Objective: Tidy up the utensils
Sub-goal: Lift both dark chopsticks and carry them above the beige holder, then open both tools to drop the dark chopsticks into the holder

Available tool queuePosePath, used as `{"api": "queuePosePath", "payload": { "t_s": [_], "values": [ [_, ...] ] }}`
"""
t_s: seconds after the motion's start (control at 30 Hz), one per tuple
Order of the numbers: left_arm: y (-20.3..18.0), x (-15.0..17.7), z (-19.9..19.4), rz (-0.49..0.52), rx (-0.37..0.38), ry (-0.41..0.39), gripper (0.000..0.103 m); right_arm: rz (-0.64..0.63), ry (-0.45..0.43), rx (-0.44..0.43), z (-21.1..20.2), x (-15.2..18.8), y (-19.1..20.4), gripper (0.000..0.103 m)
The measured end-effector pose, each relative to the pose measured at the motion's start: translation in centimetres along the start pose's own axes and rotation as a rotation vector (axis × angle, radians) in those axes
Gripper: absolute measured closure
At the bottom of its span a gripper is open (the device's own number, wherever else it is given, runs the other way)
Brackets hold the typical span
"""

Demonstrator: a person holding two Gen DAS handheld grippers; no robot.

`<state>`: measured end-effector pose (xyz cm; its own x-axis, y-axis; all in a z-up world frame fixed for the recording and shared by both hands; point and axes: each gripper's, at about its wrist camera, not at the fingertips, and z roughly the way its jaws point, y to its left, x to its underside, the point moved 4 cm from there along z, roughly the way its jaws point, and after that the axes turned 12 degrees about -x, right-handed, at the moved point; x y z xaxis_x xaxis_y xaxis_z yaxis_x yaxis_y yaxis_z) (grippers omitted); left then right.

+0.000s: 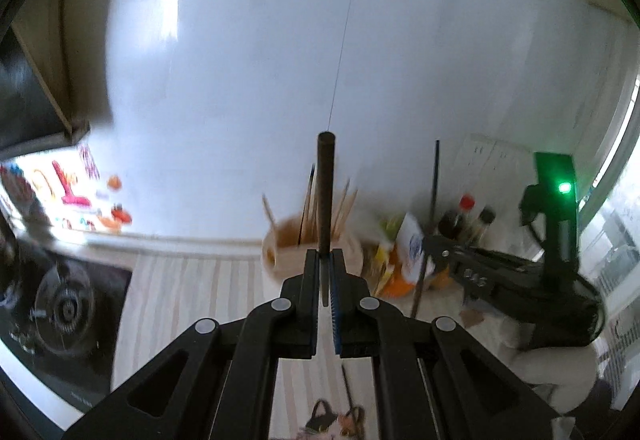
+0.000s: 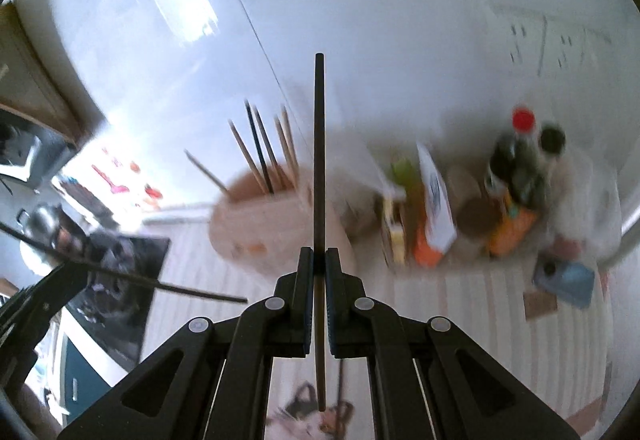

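Chopsticks, one per gripper: left gripper clamps a dark chopstick upright, in front of the wooden holder; right gripper pinches a thinner chopstick, also before the holder. Sauce bottles stand right of the holder.

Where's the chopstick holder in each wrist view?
Left wrist: the chopstick holder sits center, just past the left claw, which is shut on a dark utensil.
Right wrist: the holder is left of center, beside the right claw, which is shut on a thin dark chopstick.
Shared landmark: the red-capped bottle, right of the holder in both.
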<state>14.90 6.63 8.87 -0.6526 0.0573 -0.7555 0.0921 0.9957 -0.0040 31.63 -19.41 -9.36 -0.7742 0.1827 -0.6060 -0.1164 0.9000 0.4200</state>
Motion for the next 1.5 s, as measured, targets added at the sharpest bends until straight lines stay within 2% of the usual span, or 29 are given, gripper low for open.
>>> {"api": "queuePosePath", "payload": {
  "t_s": [0.13, 0.23, 0.4, 0.6, 0.73, 0.87, 0.9, 0.97, 1.07, 1.1, 1.13, 1.17, 1.23, 1.27, 1.3, 1.37, 1.4, 1.43, 1.5],
  "values": [
    [-0.4, -3.4, -0.2, 0.008, -0.021, -0.060, 0.101, -0.017, -0.071, -0.019, -0.6, -3.9, 1.1, 0.097],
    [-0.5, -5.2, 1.3, 0.013, -0.038, -0.064, 0.101, -0.014, -0.122, -0.027, -0.4, -6.6, 1.9, 0.097],
    [-0.3, -6.7, 6.1, 0.036, -0.068, -0.006, 0.101, -0.021, -0.228, -0.039, 1.4, -9.7, 2.6, 0.097],
    [0.7, -6.1, 11.3, 0.014, -0.084, 0.091, 0.101, -0.061, -0.328, -0.039, 4.9, -11.5, 2.7, 0.097],
    [1.2, -5.5, 13.5, -0.007, -0.083, 0.148, 0.100, -0.102, -0.352, -0.043, 7.1, -11.7, 3.0, 0.097],
    [1.6, -5.0, 14.5, -0.026, -0.076, 0.194, 0.099, -0.124, -0.339, -0.043, 8.9, -11.6, 2.9, 0.097],
    [1.8, -4.9, 14.6, -0.039, -0.088, 0.205, 0.096, -0.127, -0.333, -0.042, 9.3, -11.5, 2.8, 0.097],
    [2.1, -4.7, 14.5, -0.058, -0.105, 0.225, 0.096, -0.134, -0.315, -0.038, 9.9, -11.2, 2.6, 0.097],
    [2.0, -4.9, 13.3, -0.074, -0.117, 0.202, 0.096, -0.129, -0.260, -0.054, 10.5, -10.9, 2.3, 0.096],
    [2.0, -5.1, 12.8, -0.072, -0.132, 0.186, 0.095, -0.126, -0.247, -0.070, 10.4, -10.8, 2.2, 0.091],
    [2.0, -5.2, 12.1, -0.071, -0.147, 0.169, 0.088, -0.123, -0.241, -0.072, 10.2, -10.7, 2.1, 0.082],
    [2.0, -5.3, 11.4, -0.072, -0.160, 0.154, 0.081, -0.119, -0.239, -0.074, 9.8, -10.6, 2.0, 0.079],
    [2.2, -5.3, 10.0, -0.084, -0.184, 0.126, 0.035, -0.111, -0.241, -0.073, 8.5, -10.4, 1.7, 0.077],
    [2.3, -5.2, 9.5, -0.093, -0.190, 0.114, 0.027, -0.107, -0.242, -0.068, 7.7, -10.2, 1.6, 0.075],
    [2.5, -5.0, 8.9, -0.102, -0.199, 0.101, 0.020, -0.101, -0.239, -0.055, 7.2, -10.0, 1.4, 0.072],
    [2.9, -4.1, 8.2, -0.117, -0.220, 0.096, 0.019, -0.074, -0.237, -0.032, 5.6, -9.2, 0.5, 0.070],
    [3.1, -3.2, 8.0, -0.124, -0.233, 0.102, 0.013, -0.065, -0.228, -0.005, 4.9, -8.6, 0.1, 0.067],
    [3.3, -2.7, 8.0, -0.126, -0.240, 0.106, 0.000, -0.055, -0.224, 0.011, 4.5, -8.0, -0.2, 0.063],
    [3.3, -0.7, 8.0, -0.116, -0.273, 0.108, 0.000, -0.028, -0.213, 0.049, 3.2, -6.7, -1.3, 0.057]
  ]
}}
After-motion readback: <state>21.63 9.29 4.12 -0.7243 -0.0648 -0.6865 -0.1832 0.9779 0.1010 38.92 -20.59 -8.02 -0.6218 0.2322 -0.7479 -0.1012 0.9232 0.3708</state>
